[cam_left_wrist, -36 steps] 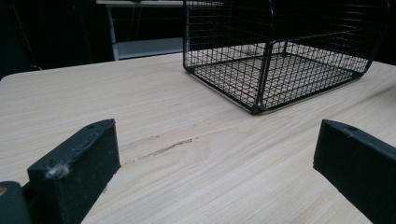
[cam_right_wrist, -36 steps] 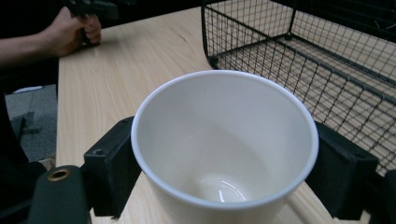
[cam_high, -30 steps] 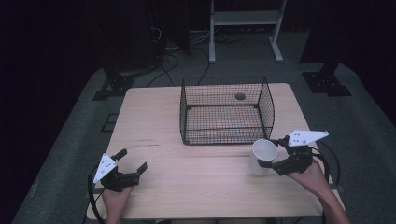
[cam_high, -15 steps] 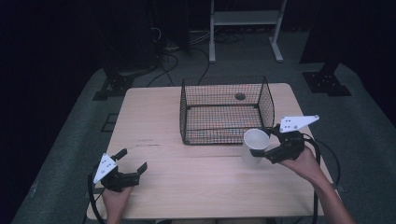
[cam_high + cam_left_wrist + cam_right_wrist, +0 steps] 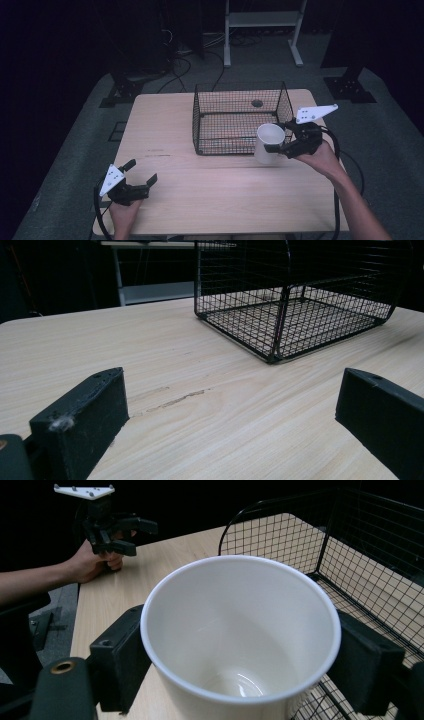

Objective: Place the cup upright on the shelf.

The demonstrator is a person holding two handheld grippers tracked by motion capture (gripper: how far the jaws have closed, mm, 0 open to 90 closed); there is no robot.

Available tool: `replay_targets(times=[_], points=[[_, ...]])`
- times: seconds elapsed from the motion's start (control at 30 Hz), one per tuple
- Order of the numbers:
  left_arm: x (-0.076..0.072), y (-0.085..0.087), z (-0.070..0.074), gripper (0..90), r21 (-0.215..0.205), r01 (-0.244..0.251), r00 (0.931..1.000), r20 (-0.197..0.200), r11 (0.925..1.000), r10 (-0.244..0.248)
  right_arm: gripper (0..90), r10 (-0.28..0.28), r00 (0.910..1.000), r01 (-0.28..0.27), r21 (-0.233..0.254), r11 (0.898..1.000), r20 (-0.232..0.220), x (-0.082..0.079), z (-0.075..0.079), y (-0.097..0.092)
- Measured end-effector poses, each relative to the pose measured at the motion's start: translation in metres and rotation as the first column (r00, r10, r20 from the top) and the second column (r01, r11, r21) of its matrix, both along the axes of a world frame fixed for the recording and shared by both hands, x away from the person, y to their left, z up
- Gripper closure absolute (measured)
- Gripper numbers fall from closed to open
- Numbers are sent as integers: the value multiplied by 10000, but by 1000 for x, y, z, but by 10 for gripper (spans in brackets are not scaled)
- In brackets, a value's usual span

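At the left, near the front corner of the table [image 5: 175, 125]: the left gripper [image 5: 141, 176], held low in a hand [image 5: 125, 212], jaws spread wide, nothing between them, only bare wood. Ahead of this claw and to its right, well apart from it: the black wire basket [image 5: 200, 120], standing upright on the table. Further right: the white cup [image 5: 268, 142], upright, mouth open to the top, gripped from both sides by the right gripper [image 5: 277, 148], one black jaw pressed on each side of the cup wall below the rim. Directly beyond this claw: the front right corner of the basket, very close to the cup; touching or not, cannot tell. Inside the cup, seen from the right gripper view: empty, glossy bottom.
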State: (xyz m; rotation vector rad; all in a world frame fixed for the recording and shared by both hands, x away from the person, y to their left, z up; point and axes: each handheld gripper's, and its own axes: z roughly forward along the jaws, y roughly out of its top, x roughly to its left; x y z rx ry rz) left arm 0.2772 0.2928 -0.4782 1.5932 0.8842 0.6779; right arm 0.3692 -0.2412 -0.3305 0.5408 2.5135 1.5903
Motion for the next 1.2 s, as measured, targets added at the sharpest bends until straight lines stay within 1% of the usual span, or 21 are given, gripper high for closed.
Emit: replay_targets(times=[0.13, 0.23, 0.47, 0.57, 0.7, 0.73, 0.8, 0.97, 1.2], points=[[0, 0, 0, 0, -8, 0, 10000, -2, 10000, 0, 186, 46, 10000, -46, 29, 10000, 11, 8, 6, 4], [0, 0, 0, 0, -2, 8, 10000, -15, 10000, -8, 186, 46, 10000, -46, -40, 10000, 17, 16, 11, 7], [0, 0, 0, 0, -12, 1, 10000, -1, 10000, -1, 186, 70, 10000, -70, 19, 10000, 11, 32, 21, 12], [0, 1, 0, 0, -53, -4, 10000, -19, 10000, 4, 186, 24, 9999, -24, 34, 10000, 114, 38, 25, 14], [0, 1, 0, 0, -49, -5, 10000, -20, 10000, 5, 186, -1, 10000, 3, -131, 9999, 87, 47, 29, 18], [0, 1, 0, 0, -44, 0, 10000, -19, 10000, 0, 186, -32, 9999, 34, -100, 9999, 167, 48, 30, 19], [0, 1, 0, 0, -44, 4, 10000, -29, 10000, -4, 186, -19, 9999, 20, -144, 9999, 102, 52, 31, 20], [0, 1, 0, 0, -29, 8, 10000, -27, 10000, -9, 186, -84, 9998, 88, -247, 9997, 156, 61, 34, 25], [0, 0, 0, 0, -22, 18, 10000, -28, 10000, -18, 185, -176, 9998, 180, -311, 9994, 119, 71, 33, 30]])
